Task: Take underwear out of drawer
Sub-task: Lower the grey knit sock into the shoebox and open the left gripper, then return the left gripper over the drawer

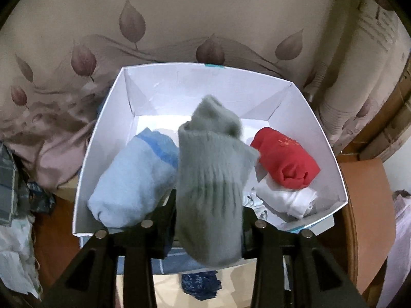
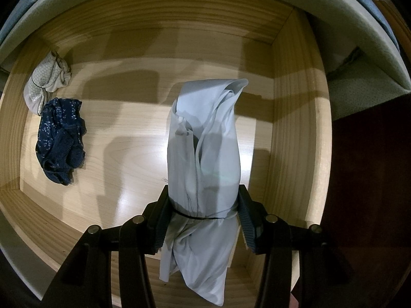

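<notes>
In the left wrist view my left gripper (image 1: 209, 205) is shut on a grey fuzzy sock bundle (image 1: 210, 169), held over a white box (image 1: 164, 77). In the box lie a light blue sock bundle (image 1: 133, 174), a red roll (image 1: 285, 154) and a white roll (image 1: 292, 200). In the right wrist view my right gripper (image 2: 203, 215) is shut on pale blue-grey underwear (image 2: 205, 148) tied with a thin black band, held above the wooden drawer (image 2: 287, 128). Navy patterned underwear (image 2: 61, 138) and a white hexagon-print piece (image 2: 46, 82) lie at the drawer's left.
The white box stands against a beige bedspread with leaf print (image 1: 128, 25). Crumpled bags and cloth (image 1: 15, 192) lie at the left. A brown wooden surface (image 1: 364, 205) is to the right. A padded edge (image 2: 359, 25) overhangs the drawer's back and right.
</notes>
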The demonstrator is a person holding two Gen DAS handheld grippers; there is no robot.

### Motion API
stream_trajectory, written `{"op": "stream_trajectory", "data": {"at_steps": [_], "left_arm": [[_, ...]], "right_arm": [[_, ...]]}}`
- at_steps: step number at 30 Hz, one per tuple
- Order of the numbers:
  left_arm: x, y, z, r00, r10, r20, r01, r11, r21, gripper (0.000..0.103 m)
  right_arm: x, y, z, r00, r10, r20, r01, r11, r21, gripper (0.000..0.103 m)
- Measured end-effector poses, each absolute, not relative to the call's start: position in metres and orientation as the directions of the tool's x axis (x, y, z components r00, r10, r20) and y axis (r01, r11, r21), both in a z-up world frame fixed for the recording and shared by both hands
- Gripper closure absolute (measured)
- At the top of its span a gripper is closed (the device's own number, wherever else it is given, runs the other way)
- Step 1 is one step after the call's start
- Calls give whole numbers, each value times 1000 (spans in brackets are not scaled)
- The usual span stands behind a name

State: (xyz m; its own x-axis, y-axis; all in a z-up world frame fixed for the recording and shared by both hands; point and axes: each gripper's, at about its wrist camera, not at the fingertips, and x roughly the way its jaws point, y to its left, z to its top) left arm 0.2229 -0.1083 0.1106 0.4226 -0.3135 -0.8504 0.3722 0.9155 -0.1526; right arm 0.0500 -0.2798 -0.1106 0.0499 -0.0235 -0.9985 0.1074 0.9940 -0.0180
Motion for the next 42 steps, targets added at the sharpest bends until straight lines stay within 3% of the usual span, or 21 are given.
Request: {"op": "stream_trajectory", "data": {"at_steps": [4,8,10,32,42], "left_arm": [[225,-115,101,396,-273,-877,374,920,-117,62],[222,-119,103,394,-265,-880,386,917,-103,49],[220,-119,105,397,-275,-876,393,913,-108,47],[150,-59,126,479,-263,-837,416,908,-47,46],[114,-11,68,425,-180,-887,324,945,-36,46]], "right_arm": [[50,-280,-111,50,-24,-998,108,994,-18,58],[51,-279,-111,50,-24,-998,108,994,-18,58],[50,-280,-111,50,-23,-998,108,994,-18,58],[47,-275,-110,61,-33,-998,102,994,-26,61],[41,-256,-100,143,-37,-989,28,999,-33,62]]}}
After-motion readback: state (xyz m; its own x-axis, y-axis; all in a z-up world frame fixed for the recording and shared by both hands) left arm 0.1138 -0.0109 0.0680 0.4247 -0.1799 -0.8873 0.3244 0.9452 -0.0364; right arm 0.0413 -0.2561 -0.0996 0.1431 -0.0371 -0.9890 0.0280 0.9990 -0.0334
